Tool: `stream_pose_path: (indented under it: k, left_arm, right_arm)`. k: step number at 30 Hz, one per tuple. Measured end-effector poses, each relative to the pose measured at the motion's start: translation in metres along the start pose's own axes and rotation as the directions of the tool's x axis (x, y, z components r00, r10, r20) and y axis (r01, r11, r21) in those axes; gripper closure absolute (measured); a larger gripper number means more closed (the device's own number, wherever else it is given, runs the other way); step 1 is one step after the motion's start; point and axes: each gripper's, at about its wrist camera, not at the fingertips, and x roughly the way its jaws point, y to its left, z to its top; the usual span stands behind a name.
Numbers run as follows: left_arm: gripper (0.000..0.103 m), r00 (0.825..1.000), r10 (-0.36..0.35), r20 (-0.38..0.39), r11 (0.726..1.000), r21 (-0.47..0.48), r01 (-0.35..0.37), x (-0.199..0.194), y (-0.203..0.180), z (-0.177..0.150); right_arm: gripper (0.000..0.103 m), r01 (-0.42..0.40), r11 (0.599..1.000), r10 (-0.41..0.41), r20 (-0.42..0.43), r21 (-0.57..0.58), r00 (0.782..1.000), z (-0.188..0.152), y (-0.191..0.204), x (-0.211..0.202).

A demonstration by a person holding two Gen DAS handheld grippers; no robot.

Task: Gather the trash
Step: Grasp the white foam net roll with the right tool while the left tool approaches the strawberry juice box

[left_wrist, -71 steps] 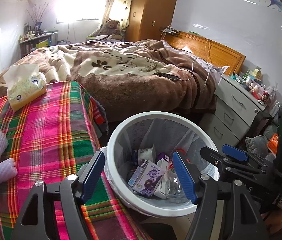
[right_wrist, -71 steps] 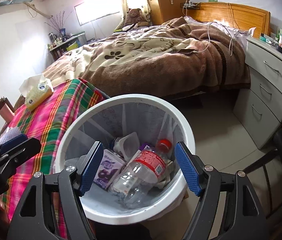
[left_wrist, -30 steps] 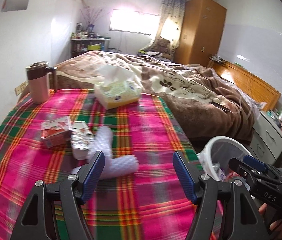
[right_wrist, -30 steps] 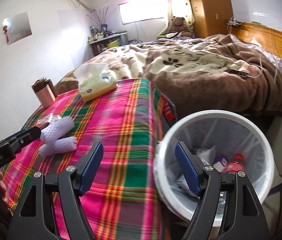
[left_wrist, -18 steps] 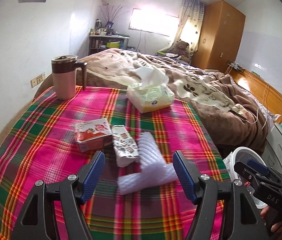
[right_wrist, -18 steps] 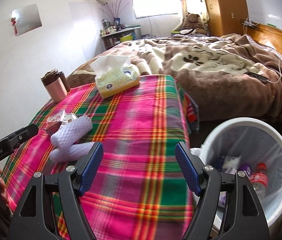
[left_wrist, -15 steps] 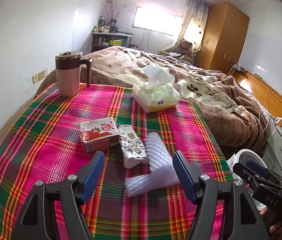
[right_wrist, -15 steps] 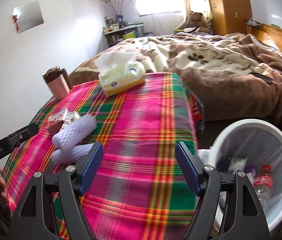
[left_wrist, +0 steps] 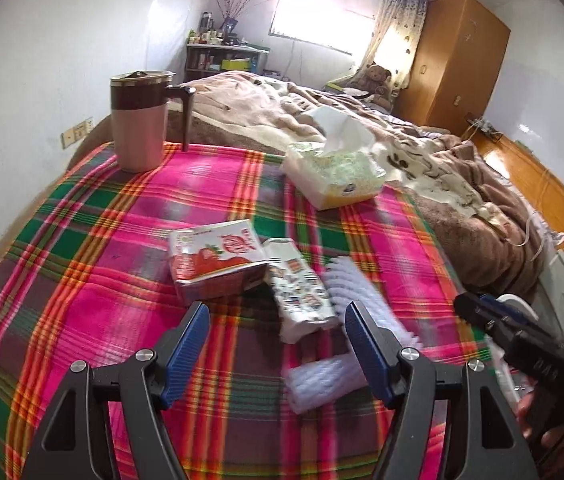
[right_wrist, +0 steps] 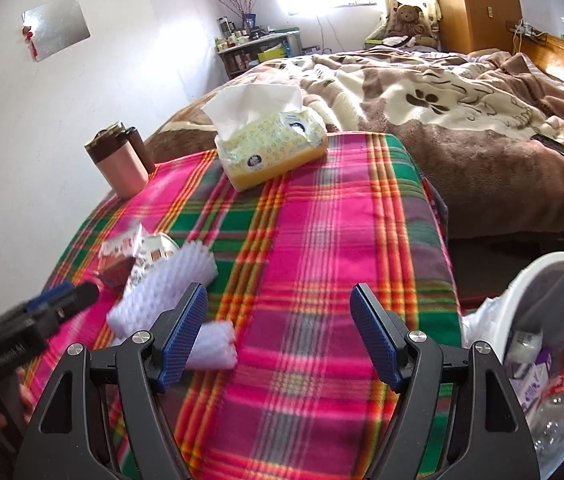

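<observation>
On the far left of the surface [left_wrist: 81,280], under its pink and green plaid cloth, stands a pink mug [left_wrist: 139,120] with a brown lid, which looks like a keeper and not trash. Right of it, near the middle, lie 4 pieces of litter close together: a strawberry carton [left_wrist: 217,262] on its side, a printed wrapper [left_wrist: 302,296] touching its right edge, and 2 white foam sleeves [left_wrist: 358,292], 1 angled beside the wrapper and 1 lying nearer the camera. Behind them, toward the bed [right_wrist: 462,120], sits a tissue pack [left_wrist: 334,176].

The left gripper [left_wrist: 277,344] hangs over the carton and wrapper, tilted downward, its jaws moderately open with nothing between them. The right gripper [right_wrist: 277,340] hangs over bare cloth just right of the foam sleeves, its jaws wide and empty too. At the far right, off the edge of the surface, the white bin [right_wrist: 554,276] already holds a bottle and small cartons.

The step in hand appears to be the approach for a fresh pick. The wrapper sits most squarely ahead of the left gripper, so the next move likely calls for lowering until the pads straddle it, then closing. Because carton and wrapper touch, the jaws need placing so only 1 item is pinched.
</observation>
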Motion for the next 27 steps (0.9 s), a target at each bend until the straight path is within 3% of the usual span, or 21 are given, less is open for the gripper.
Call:
stream_pose_path:
  k: [7, 13, 20, 24, 27]
  left_arm:
    - [0.033, 0.998, 0.063, 0.005, 0.998, 0.006, -0.063, 0.007, 0.033, 0.013]
    - [0.033, 0.997, 0.069, -0.019, 0.997, 0.031, -0.068, 0.019, 0.049, 0.020]
    - [0.033, 0.998, 0.047, -0.034, 0.994, 0.098, -0.043, 0.033, 0.051, 0.029]
    - [0.031, 0.998, 0.022, -0.057, 0.988, 0.156, -0.013, 0.042, 0.047, 0.036]
    - [0.030, 0.997, 0.024, -0.067, 0.978, 0.207, -0.009, 0.049, 0.043, 0.039]
  right_arm:
    - [0.028, -0.094, 0.995, 0.095, -0.044, 0.020, 0.995, 0.014, 0.020, 0.020]
    - [0.028, -0.185, 0.982, 0.187, -0.118, 0.025, 0.975, 0.013, 0.041, 0.044]
    - [0.028, -0.185, 0.983, 0.179, -0.193, -0.017, 0.965, 0.004, 0.052, 0.061]
    - [0.050, -0.192, 0.981, 0.186, -0.197, -0.012, 0.963, 0.004, 0.048, 0.061]
    - [0.062, -0.249, 0.968, 0.249, -0.219, 0.027, 0.944, 0.004, 0.045, 0.062]
